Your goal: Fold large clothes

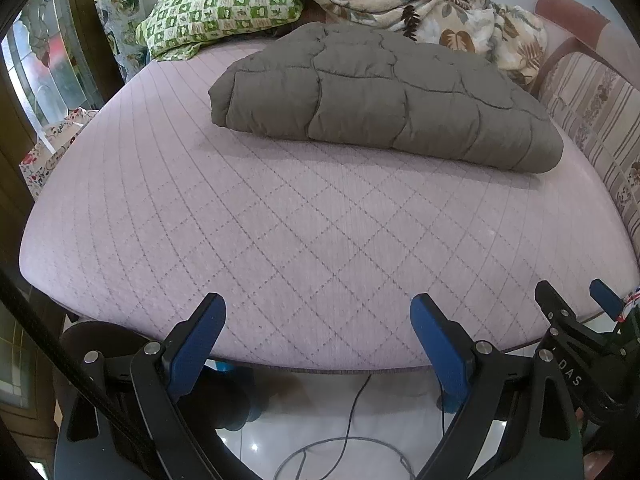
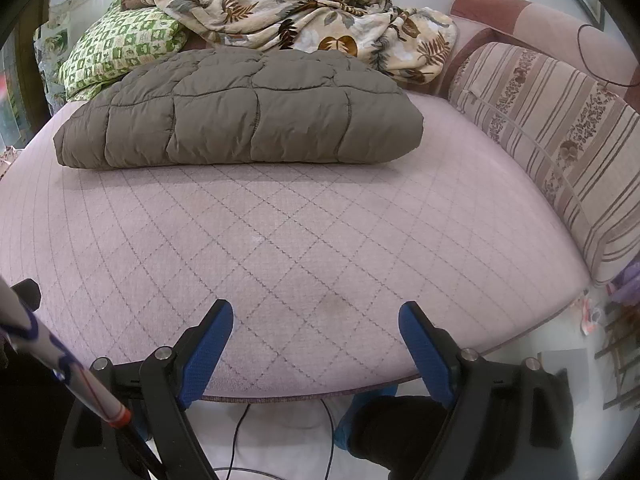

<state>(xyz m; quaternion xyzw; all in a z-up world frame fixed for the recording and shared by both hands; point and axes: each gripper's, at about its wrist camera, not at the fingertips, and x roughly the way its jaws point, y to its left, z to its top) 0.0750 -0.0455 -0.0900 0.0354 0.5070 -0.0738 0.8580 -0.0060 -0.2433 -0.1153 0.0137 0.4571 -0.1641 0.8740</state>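
Grey-brown quilted jacket: folded into a thick pad, lying on the bed toward the far side, apart from both grippers.
Long axis: runs across the bed, roughly 9 to 3 o'clock in the right wrist view, tilted toward 4 in the left.
Left gripper: jaws wide, nothing between them, over the near bed edge; jacket at 12 to 1 o'clock.
Right gripper: jaws wide, empty, beside the left; jacket at 11 to 12 o'clock.
Nearer hand: cannot tell; both look about equally far.
Bed: pink quilted cover, bare between jaws and jacket.
Beyond: green checked pillow at 11, leaf-print blanket at 12, striped cushion at 2.
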